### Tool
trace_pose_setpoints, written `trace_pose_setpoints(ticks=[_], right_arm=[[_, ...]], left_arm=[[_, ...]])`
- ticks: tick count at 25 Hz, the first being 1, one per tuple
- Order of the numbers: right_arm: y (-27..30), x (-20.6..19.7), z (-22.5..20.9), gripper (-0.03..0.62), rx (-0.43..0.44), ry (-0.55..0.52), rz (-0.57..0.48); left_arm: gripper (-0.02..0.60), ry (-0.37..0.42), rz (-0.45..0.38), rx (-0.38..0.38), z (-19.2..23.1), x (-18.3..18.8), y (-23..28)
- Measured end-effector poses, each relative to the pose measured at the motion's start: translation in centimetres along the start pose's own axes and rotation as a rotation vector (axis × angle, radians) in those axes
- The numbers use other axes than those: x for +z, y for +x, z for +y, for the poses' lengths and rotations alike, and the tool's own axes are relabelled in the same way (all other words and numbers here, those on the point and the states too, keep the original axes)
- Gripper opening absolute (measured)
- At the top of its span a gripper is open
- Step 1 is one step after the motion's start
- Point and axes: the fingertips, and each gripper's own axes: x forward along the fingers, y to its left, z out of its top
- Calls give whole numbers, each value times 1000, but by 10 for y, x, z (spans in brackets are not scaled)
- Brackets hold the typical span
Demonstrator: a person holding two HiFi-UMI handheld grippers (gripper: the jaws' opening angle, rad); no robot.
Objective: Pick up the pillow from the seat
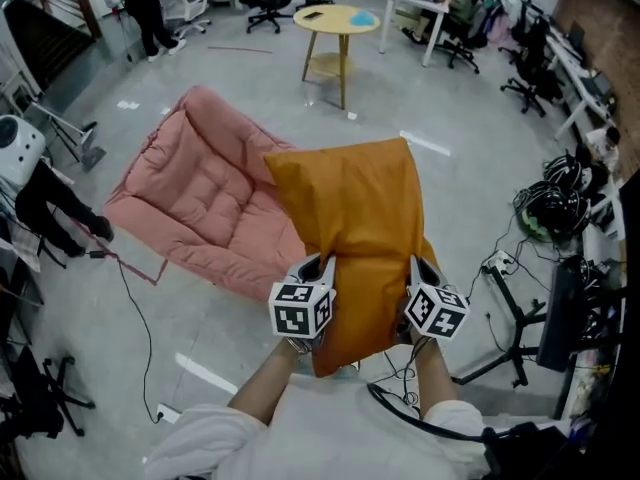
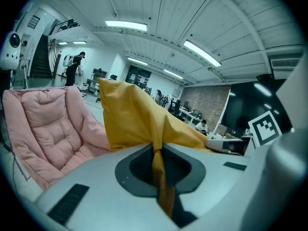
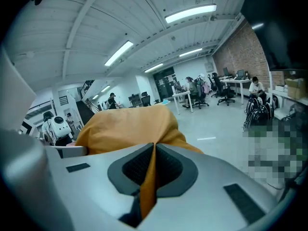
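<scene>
Two grips share the load: left gripper (image 1: 319, 266) and right gripper (image 1: 421, 266) each pinch shut on the orange pillow's (image 1: 350, 203) near edge so it hangs evenly, the pink seat (image 1: 195, 188) at ten o'clock.

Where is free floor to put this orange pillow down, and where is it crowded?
Bare floor lies between the pink seat and the round table, and right of the pillow up to the cables. The right edge is crowded with them.
</scene>
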Motion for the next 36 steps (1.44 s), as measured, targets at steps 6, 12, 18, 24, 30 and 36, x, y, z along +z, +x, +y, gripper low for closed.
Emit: trace_pose_setpoints(ticks=[6, 12, 18, 24, 30, 36], right_arm=[[-12, 7, -29, 34, -16, 16, -16], [-25, 9, -51, 34, -60, 28, -30], [-34, 9, -54, 32, -91, 27, -52], [-35, 1, -51, 32, -100, 32, -49], [-40, 1, -50, 32, -102, 35, -53], [-43, -3, -51, 32, -105, 32, -51]], left_arm=[[21, 34, 2, -26, -28, 4, 15], [22, 50, 17, -52, -50, 3, 27], [23, 53, 14, -64, -54, 2, 29], [23, 53, 22, -61, -50, -4, 26], [23, 54, 19, -65, -51, -3, 22], [23, 51, 18, -68, -53, -8, 20]])
